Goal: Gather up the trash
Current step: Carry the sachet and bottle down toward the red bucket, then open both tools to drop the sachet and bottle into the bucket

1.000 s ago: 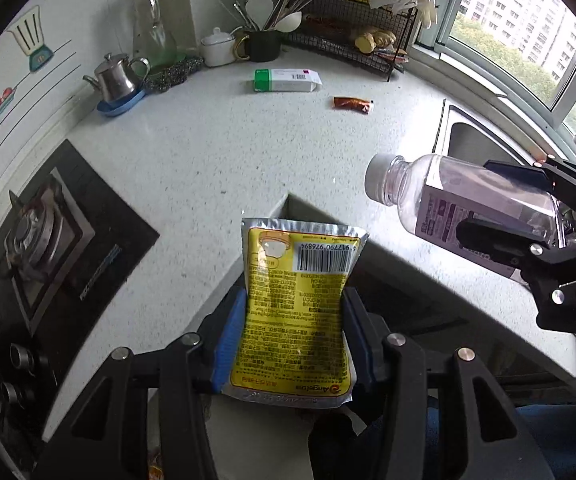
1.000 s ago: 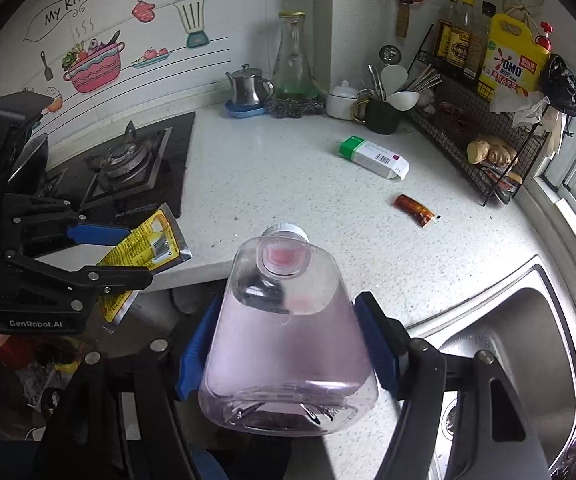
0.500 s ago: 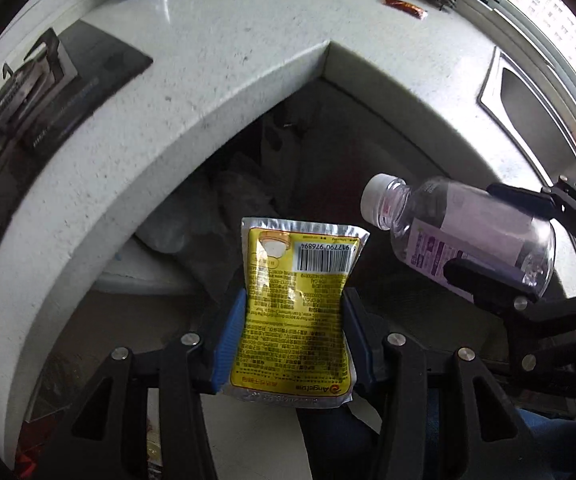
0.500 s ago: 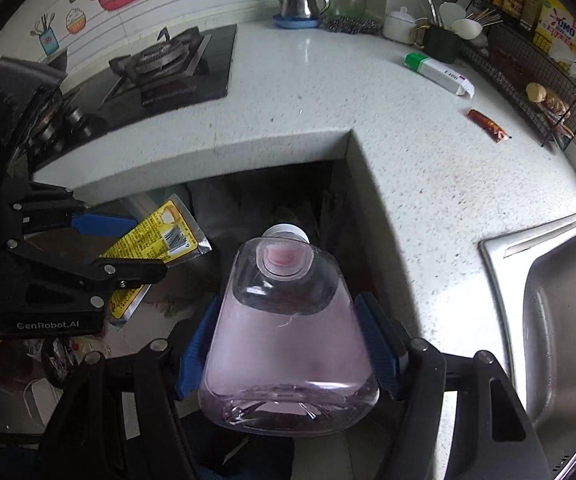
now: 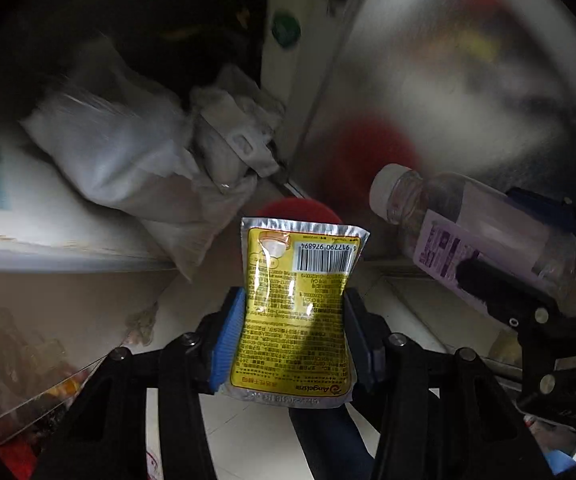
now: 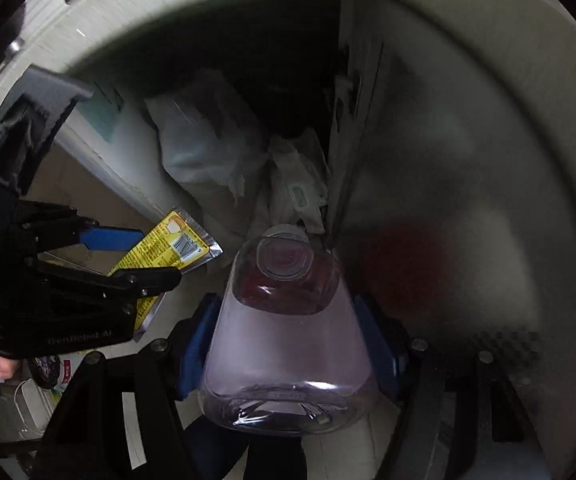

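Observation:
My left gripper (image 5: 294, 322) is shut on a yellow and silver snack packet (image 5: 298, 304), held upright below the counter. The packet also shows in the right wrist view (image 6: 167, 252), with the left gripper (image 6: 139, 258) at the left. My right gripper (image 6: 290, 344) is shut on a clear plastic bottle (image 6: 288, 320) with a white cap and purple label. The bottle also shows in the left wrist view (image 5: 468, 236), to the right of the packet. A red rounded object (image 5: 296, 210) lies just beyond the packet, partly hidden.
Both grippers are in a dim space under the counter. White plastic bags (image 5: 127, 152) are piled ahead on the left, also in the right wrist view (image 6: 215, 144). A shiny metal panel (image 5: 448, 80) stands on the right. A white shelf edge (image 5: 47, 240) runs along the left.
Both grippers have dropped from above the countertop to below it, still holding the packet and the bottle. The counter, stove and sink have left the view.

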A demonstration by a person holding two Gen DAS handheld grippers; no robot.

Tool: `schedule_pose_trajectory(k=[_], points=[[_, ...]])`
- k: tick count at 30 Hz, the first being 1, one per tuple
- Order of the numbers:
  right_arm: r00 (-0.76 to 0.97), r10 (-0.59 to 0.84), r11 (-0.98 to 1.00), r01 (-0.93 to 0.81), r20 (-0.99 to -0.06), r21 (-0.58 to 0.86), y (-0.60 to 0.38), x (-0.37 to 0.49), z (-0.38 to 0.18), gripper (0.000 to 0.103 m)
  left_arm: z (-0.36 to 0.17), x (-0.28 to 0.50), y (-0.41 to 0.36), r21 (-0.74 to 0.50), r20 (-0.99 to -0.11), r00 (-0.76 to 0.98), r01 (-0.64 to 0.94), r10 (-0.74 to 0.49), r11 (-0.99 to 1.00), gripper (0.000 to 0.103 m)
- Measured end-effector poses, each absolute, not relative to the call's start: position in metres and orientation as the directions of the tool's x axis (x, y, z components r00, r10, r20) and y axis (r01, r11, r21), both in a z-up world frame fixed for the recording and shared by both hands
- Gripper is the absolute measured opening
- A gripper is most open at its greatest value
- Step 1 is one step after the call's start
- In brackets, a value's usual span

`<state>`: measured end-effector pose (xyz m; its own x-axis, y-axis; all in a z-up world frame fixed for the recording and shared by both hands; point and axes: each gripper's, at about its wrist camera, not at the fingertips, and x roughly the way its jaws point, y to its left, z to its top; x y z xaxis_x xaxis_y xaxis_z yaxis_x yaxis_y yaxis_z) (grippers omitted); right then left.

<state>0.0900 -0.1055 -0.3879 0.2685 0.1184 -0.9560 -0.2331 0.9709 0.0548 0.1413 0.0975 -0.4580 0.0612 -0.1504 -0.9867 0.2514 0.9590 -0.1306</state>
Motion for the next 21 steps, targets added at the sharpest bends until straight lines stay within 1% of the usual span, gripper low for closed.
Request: schedule_pose_trajectory(k=[5,10,13,15,16,17,19,21], points=[[0.244,0.100,0.978,-0.202,-0.965,0.050,-0.110,0.108,-0.452,0.066,-0.528,0.152,0.094,-0.123,-0.990,0.037,0.250,-0.137,0.960,0.048],[0.232,0.088,0.985,-0.168,-0.969,0.049,-0.117,0.116,-0.492,0.066,-0.574,0.160,0.091,-0.122,-0.991,0.019,0.254,-0.131,0.959,0.049],[0.215,0.082,0.987,-0.155,-0.973,0.049,-0.128,0.114,-0.506,0.066,-0.585,0.165,0.091,-0.115,-0.991,0.032,0.254,-0.127,0.960,0.059],[0.203,0.085,0.987,-0.150,-0.975,0.055,-0.131,0.113,-0.513,0.066,-0.589,0.167,0.092,-0.138,-0.988,0.031,0.249,-0.150,0.959,0.072],[0.200,0.085,0.987,-0.149,-0.976,0.056,-0.131,0.112,-0.514,0.066,-0.590,0.168,0.093,-0.138,-0.988,0.035,0.248,-0.151,0.959,0.083],[0.197,0.085,0.987,-0.150,-0.977,0.056,-0.131,0.114,-0.515,0.066,-0.589,0.168,0.093,-0.131,-0.989,0.040,0.251,-0.145,0.959,0.086],[0.194,0.086,0.987,-0.152,-0.977,0.057,-0.132,0.114,-0.516,0.066,-0.590,0.168,0.094,-0.117,-0.990,0.041,0.254,-0.132,0.960,0.087],[0.194,0.087,0.987,-0.152,-0.977,0.058,-0.131,0.114,-0.516,0.066,-0.590,0.170,0.095,-0.117,-0.991,0.037,0.250,-0.130,0.961,0.093]])
